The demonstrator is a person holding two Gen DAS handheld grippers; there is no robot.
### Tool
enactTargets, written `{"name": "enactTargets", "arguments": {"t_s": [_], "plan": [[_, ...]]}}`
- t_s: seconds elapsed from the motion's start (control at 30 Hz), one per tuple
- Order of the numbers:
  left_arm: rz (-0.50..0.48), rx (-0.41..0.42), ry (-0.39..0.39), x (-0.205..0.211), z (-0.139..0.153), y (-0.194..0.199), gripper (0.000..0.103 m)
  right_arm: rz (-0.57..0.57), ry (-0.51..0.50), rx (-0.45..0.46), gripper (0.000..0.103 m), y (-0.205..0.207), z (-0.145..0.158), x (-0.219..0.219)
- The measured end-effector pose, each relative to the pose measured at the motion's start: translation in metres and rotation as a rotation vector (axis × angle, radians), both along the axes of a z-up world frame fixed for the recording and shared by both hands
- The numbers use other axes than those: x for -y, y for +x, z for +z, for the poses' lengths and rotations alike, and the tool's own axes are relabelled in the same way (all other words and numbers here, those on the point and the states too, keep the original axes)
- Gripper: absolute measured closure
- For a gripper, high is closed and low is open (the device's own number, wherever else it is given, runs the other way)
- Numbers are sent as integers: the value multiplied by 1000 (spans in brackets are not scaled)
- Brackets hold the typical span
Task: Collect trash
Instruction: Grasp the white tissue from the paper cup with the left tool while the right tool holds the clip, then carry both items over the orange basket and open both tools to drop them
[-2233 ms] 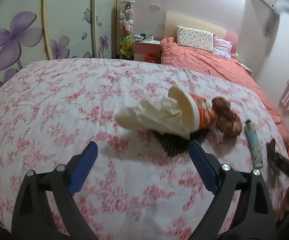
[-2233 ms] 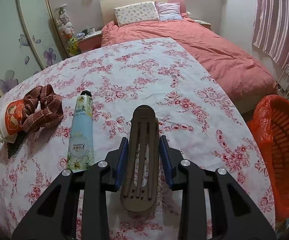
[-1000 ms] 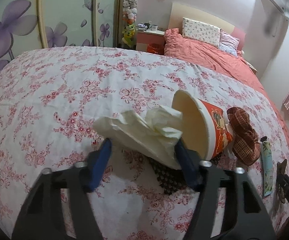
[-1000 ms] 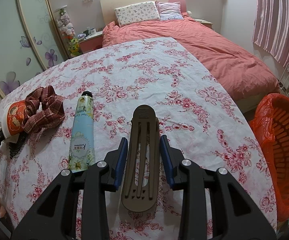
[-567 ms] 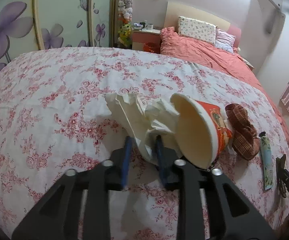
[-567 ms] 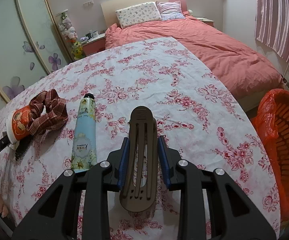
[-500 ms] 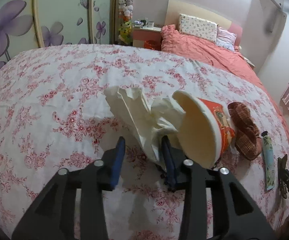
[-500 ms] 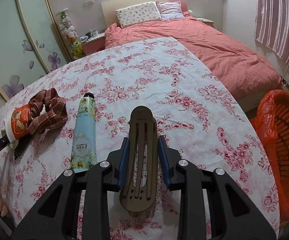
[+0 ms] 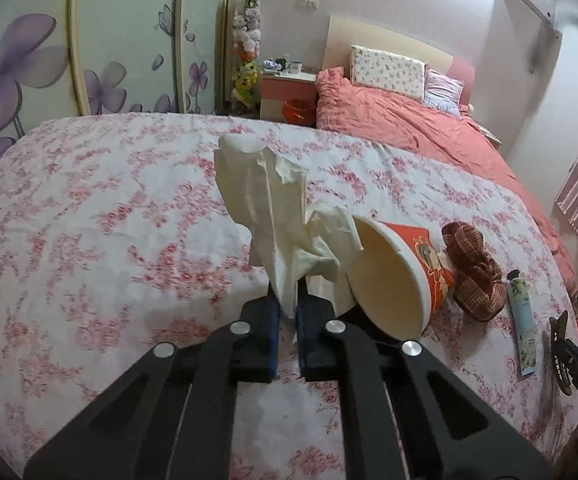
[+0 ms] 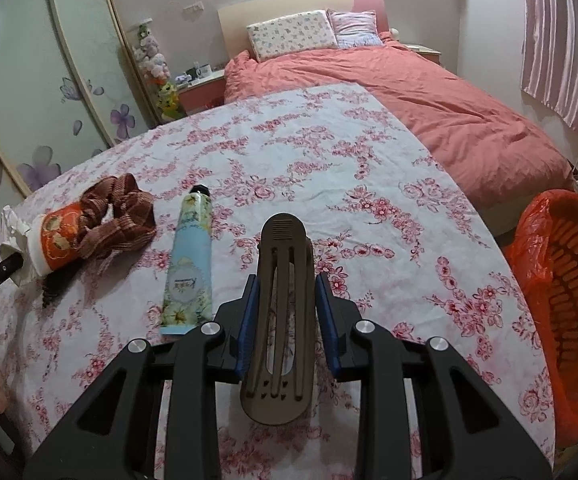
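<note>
Two grips in place: left gripper [image 9: 287, 312] just closed, pads pinching the lower end of the crumpled tissue [image 9: 277, 216]; right gripper [image 10: 283, 320] clamped on the brown hair clip [image 10: 279, 320].

Step in hand, by judgement: picking the tissue off the floral counter [image 9: 89, 220]. Next move: carrying it across to the orange bin [image 10: 569, 300], well off to the right of the right gripper, then letting go over its mouth.

Tissue: pale cream, thin, wrinkled, rising in a loose plume above and ahead of the left gripper. Just right of it, paper cup [image 9: 397, 276] lying on its side, mouth toward the gripper, touching the tissue. Beyond the cup, plaid scrunchie [image 9: 473, 272] and cream tube [image 9: 523, 320].
</note>
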State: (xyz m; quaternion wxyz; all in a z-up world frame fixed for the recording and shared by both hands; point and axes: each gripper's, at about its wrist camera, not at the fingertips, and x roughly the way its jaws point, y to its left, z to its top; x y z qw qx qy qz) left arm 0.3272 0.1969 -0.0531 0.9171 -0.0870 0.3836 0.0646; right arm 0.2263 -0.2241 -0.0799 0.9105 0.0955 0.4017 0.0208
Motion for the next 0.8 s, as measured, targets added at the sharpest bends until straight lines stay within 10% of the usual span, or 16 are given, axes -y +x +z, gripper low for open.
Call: {"name": "enactTargets", "arguments": {"t_s": [0.8], "plan": [[-120, 140, -3, 77, 83, -57, 95, -71, 45, 192, 74, -60, 72, 48]]}}
